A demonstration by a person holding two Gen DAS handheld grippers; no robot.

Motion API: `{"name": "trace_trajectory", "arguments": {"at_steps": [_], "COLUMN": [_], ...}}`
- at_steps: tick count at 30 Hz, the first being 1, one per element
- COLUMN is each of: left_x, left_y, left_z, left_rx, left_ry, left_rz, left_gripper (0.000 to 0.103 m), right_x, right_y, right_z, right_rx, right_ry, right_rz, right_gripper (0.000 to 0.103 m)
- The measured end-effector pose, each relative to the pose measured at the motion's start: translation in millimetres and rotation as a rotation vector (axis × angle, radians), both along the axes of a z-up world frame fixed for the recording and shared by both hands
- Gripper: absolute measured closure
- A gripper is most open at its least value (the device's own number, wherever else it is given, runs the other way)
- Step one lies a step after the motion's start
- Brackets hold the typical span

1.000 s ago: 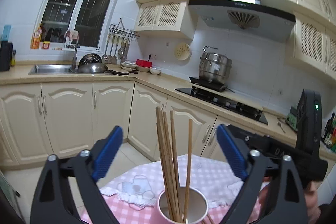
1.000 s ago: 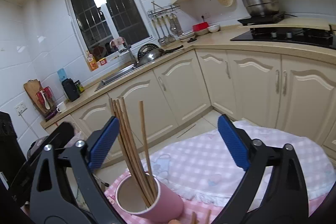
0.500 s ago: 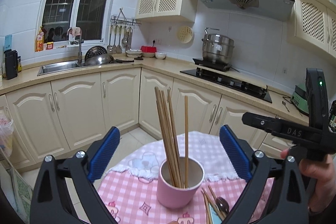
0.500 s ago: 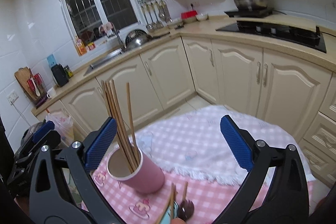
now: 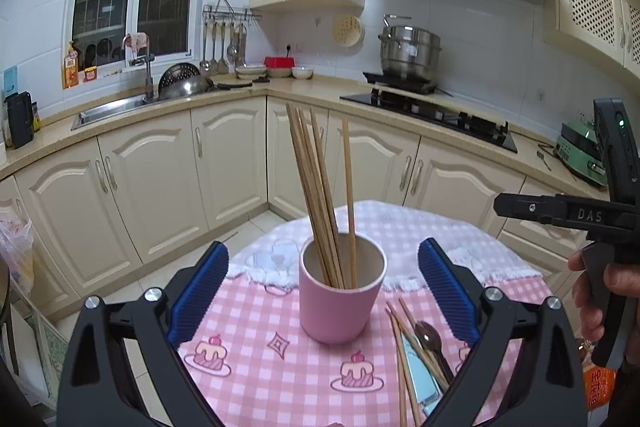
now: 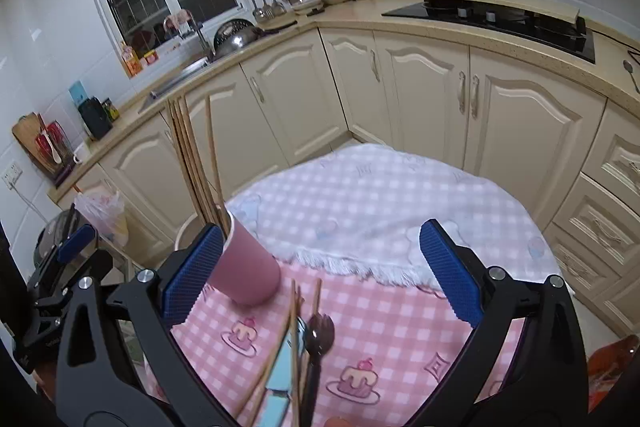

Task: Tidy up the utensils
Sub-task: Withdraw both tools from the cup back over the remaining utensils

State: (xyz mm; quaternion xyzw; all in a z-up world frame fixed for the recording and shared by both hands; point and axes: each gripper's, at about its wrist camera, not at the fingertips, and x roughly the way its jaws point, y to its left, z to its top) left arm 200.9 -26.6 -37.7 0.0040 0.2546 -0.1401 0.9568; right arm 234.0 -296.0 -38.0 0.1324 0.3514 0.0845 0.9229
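A pink cup point(image 5: 339, 301) stands on the pink checked tablecloth point(image 5: 280, 367) and holds several wooden chopsticks point(image 5: 320, 195). Loose chopsticks point(image 5: 404, 347), a dark spoon point(image 5: 430, 337) and a light blue case point(image 5: 416, 371) lie to the right of the cup. My left gripper point(image 5: 323, 291) is open, its pads either side of the cup, back from it. My right gripper point(image 6: 320, 279) is open above the loose chopsticks point(image 6: 296, 331) and dark spoon point(image 6: 318, 333); the cup point(image 6: 244, 267) is by its left pad. The right gripper body also shows in the left wrist view point(image 5: 568, 213).
A white checked cloth point(image 6: 380, 203) covers the far half of the round table. Cream kitchen cabinets point(image 5: 224, 179), a sink point(image 5: 116, 107) and a stove with a steel pot point(image 5: 408, 53) are behind. A plastic bag point(image 6: 104, 211) sits at the left.
Both grippers have tilted down and drawn back; the cup and the loose utensils on the table have come into fuller view. Both stay open and empty.
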Motion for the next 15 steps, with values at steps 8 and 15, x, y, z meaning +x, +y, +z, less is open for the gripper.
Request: {"name": "trace_trajectory", "arguments": {"at_steps": [8,15], "left_x": [2,3], "left_y": [-11,-25], "left_z": [-26,-55], "left_rx": [0.058,0.098], "left_ry": [0.097,0.194], "left_rz": [-0.025,-0.065], "left_gripper": [0.009,0.009], "right_x": [-8,-14], "right_y": [-1,-2], "right_z": [-22,-44], "right_rx": [-0.02,-0.038], "right_ry": [0.069,0.137], "right_rz": [0.007,0.027], "right_gripper": [0.006,0.006]}}
